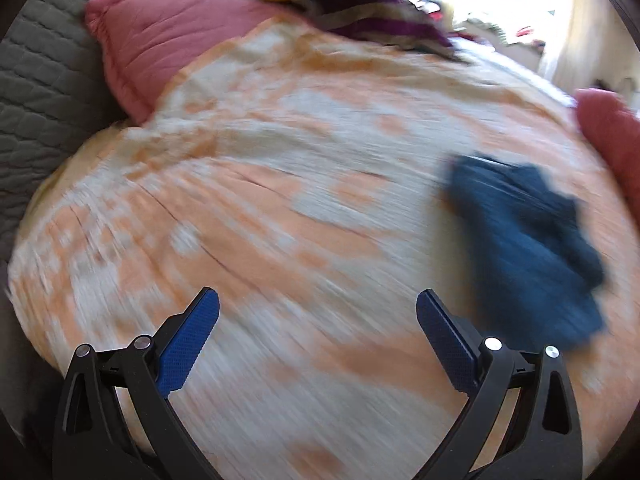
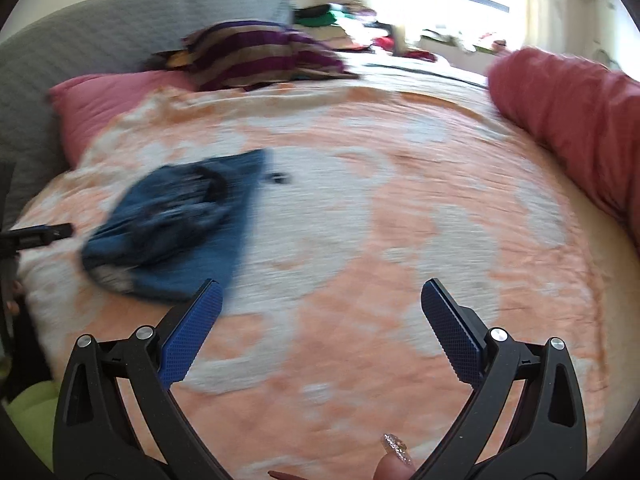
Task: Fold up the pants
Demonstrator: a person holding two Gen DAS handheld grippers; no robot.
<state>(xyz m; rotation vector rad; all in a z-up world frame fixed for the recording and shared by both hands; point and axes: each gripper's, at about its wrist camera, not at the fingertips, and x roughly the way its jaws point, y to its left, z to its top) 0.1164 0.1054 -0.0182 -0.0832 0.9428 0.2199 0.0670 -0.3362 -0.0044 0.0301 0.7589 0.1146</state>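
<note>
Both claws hang spread wide and empty over the bed: left claw, right claw. Blue pants lie crumpled at ten o'clock in the right view, three o'clock in the left. Soft, limp and light by the look; probably best pinched at the waistband or a hem.

Open room: broad bedspread middle, bare beside pants.
Left edge: pink pillow.
Right edge: red bolster.
Far side: striped cloth.
</note>
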